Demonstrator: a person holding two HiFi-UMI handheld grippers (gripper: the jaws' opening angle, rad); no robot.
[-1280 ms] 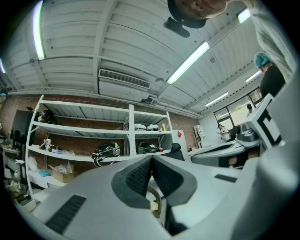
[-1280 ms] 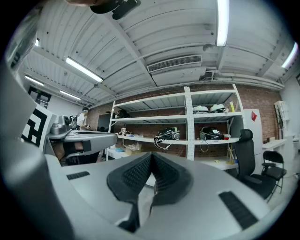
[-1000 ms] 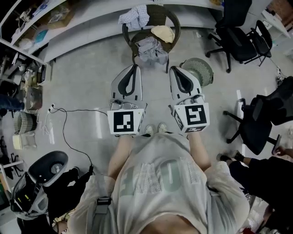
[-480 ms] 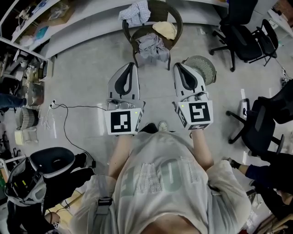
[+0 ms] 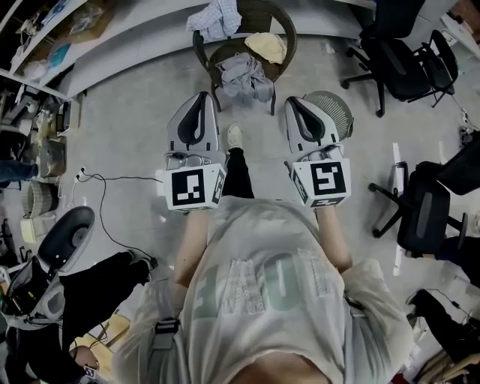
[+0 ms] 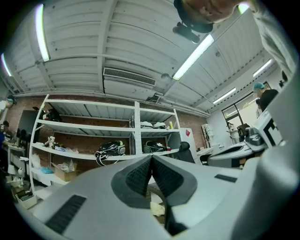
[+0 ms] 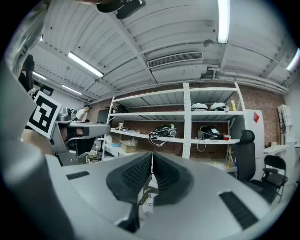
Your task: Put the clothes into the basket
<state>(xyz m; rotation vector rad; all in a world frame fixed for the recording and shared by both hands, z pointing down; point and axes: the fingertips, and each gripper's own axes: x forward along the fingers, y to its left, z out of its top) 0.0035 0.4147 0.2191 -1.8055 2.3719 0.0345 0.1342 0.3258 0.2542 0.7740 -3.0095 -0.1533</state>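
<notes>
Person stands on pale grey concrete floor [image 5: 127, 127], a gripper in each hand, both held out level, side by side and apart. Left tongs [image 5: 202, 97] pressed together: its own view shows the dark ribbed pads [image 6: 138, 178] meeting at the tip, nothing pinched. Right tongs [image 5: 294, 101] likewise pressed together, ribbed pads [image 7: 136, 173] tip to tip, nothing between. Clothes lie farther off, on a dark round-backed wicker chair [image 5: 292, 46] that stands far of both grippers and about midway between them: crumpled grey garment [image 5: 244, 75] on the seat's near side, pale yellow garment [image 5: 268, 46] on its far right, blue-and-white checked garment [image 5: 214, 16] draped over the back rim at far left. Neither pair of tongs touches chair or cloth. Round grey-green mesh basket [image 5: 337, 112] sits on the floor just right of the right gripper, partly hidden behind it, near the chair's right front leg; whether anything lies in it I cannot tell. One pale shoe [image 5: 235, 136] shows on the floor between the grippers. Thin black cable [image 5: 120, 178] trails over the floor at left. Black swivel office chair [image 5: 401, 52] stands far right. Left gripper view also shows white metal shelving [image 6: 136, 126] against a brick wall.
</notes>
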